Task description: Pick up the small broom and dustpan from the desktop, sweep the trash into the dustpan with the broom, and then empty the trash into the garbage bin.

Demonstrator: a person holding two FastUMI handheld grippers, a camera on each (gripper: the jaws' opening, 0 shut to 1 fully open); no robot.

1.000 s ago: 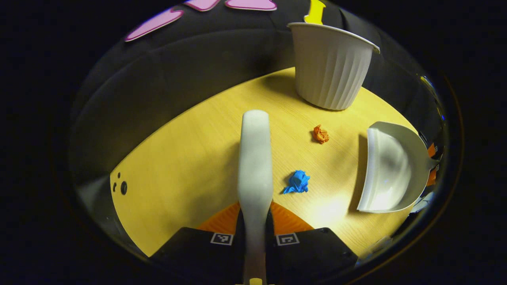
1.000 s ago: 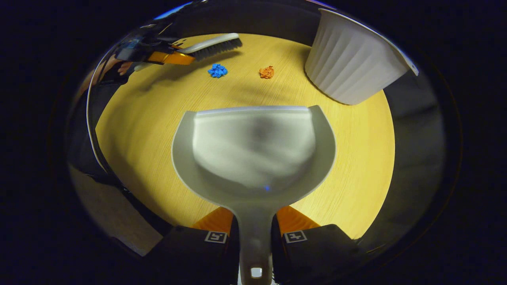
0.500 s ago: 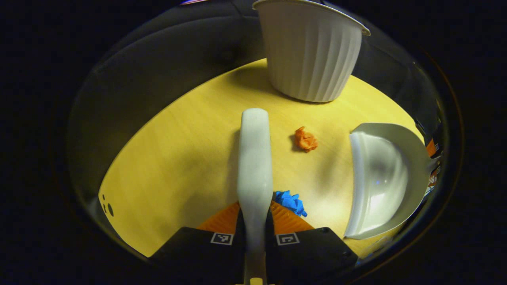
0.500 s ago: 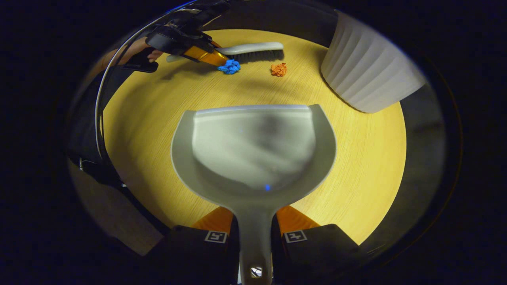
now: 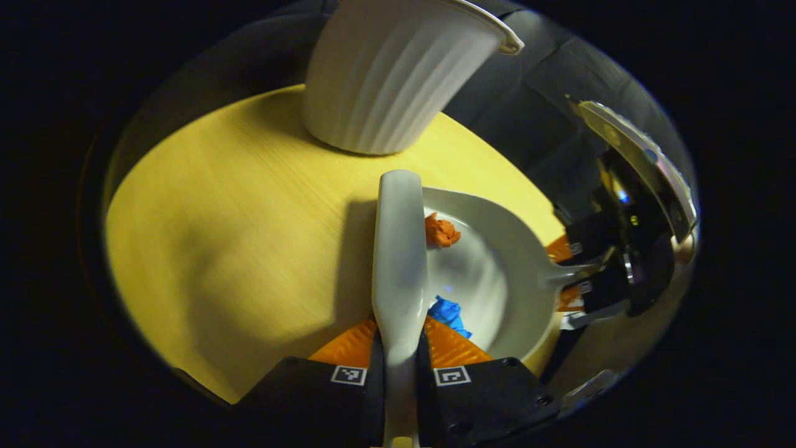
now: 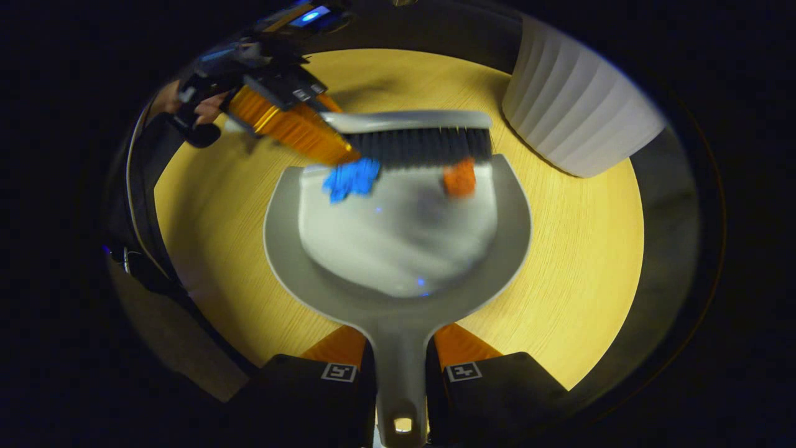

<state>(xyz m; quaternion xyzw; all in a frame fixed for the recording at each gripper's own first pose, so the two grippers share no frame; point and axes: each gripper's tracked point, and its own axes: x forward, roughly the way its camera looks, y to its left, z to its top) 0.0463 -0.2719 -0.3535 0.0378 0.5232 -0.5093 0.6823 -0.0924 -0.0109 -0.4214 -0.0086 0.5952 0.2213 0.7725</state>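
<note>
In the right gripper view the right gripper [image 6: 401,367] had both orange fingers pressed against the handle of the grey dustpan [image 6: 398,298], which lay on the yellow desktop [image 6: 578,261] with its open lip pointing away from the camera; the broom [image 6: 413,134] lay across that lip, its dark bristles down and touching the front edge of the pan; a blue scrap [image 6: 351,179] sat just inside the lip toward the left, and an orange scrap [image 6: 459,178] just inside it toward the right, both against the bristles; the left gripper [image 6: 292,127] reached in from the upper left, and a hand [image 6: 199,112] behind it was partly visible; the white ribbed garbage bin [image 6: 578,118] stood on the desktop near the pan's right corner.

In the left gripper view the left gripper [image 5: 401,373] had its fingers clamped on the broom's pale handle [image 5: 399,249], seen from above so the bristles were hidden; the dustpan [image 5: 497,280] lay just to the right of the broom, with the orange scrap [image 5: 440,230] and the blue scrap [image 5: 449,313] inside it beside the broom; the right gripper [image 5: 575,274] held the pan's handle from the far side; the bin [image 5: 388,68] stood beyond, its rim showing here; the desktop [image 5: 217,236] stretched away to the left.
</note>
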